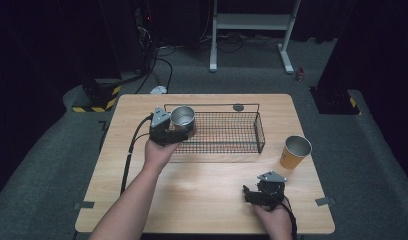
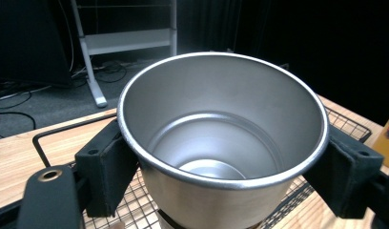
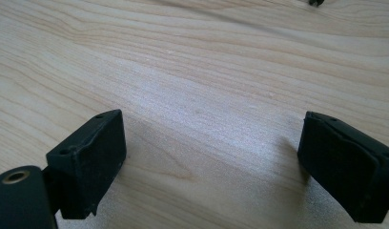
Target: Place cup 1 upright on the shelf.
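Dark curtains and a grey carpeted floor surround the pale wood-grain table (image 1: 207,195), with a white metal stand (image 1: 252,22) on the floor beyond its far edge.

Over the table's far-left part, the left gripper (image 1: 184,131) pinches a round, brushed-steel cup (image 1: 182,117) by its sides. In the left gripper view both black pads (image 2: 107,164) press on the cup's wall just under its rolled rim, one on each side. The steel cup (image 2: 221,138) is upright and open at the top, its inside a bare, dull silver with a stepped ring near the bottom; no writing or label can be read on it. It is held at the left end of a long black wire-mesh basket (image 1: 232,132) that lies along the far half of the table, and mesh shows beneath the cup; whether the cup's base rests on the mesh cannot be told.

Near the table's right edge stands an orange paper cup (image 1: 295,152) with a silvery inside, well apart from the basket; no print on it is legible.

By the near edge, toward the right corner, the right gripper (image 1: 249,192) rests low over bare wood, its jaws spread wide with nothing between them (image 3: 211,157).
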`<state>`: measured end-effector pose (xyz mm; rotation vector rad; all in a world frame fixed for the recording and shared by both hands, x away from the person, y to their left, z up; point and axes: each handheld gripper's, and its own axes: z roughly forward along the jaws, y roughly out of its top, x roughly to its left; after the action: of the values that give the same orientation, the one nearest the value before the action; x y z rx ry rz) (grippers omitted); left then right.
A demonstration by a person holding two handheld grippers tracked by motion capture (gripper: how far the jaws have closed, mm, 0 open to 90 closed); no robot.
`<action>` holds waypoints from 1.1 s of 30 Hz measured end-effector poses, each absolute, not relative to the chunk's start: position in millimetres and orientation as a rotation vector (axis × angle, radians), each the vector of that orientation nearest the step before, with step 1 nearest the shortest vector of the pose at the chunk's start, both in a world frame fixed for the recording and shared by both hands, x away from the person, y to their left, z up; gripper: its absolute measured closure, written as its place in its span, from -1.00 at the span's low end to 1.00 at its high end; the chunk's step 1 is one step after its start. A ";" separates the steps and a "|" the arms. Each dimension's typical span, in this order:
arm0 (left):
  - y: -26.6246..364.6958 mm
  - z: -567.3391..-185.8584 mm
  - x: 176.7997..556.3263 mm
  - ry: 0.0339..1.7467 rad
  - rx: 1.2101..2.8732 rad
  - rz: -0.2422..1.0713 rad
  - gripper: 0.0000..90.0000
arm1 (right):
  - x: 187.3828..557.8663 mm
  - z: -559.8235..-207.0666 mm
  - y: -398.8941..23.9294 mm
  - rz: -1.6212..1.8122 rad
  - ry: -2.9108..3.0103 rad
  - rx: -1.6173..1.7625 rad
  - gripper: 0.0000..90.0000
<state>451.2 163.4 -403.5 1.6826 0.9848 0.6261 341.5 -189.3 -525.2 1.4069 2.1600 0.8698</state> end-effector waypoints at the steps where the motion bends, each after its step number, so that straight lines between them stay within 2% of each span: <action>1: 163.5 -403.4 452.1 0.987 1.685 0.626 -0.58 | 341.5 -525.3 -189.3 0.870 2.160 1.407 -0.80; 33: 150.7 -420.5 473.3 1.042 1.716 0.615 -0.58 | 341.6 -525.3 -189.5 0.868 2.161 1.404 -0.80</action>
<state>473.3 150.7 -420.5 1.7156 1.0419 0.6154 341.6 -189.5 -525.3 1.4037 2.1613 0.8681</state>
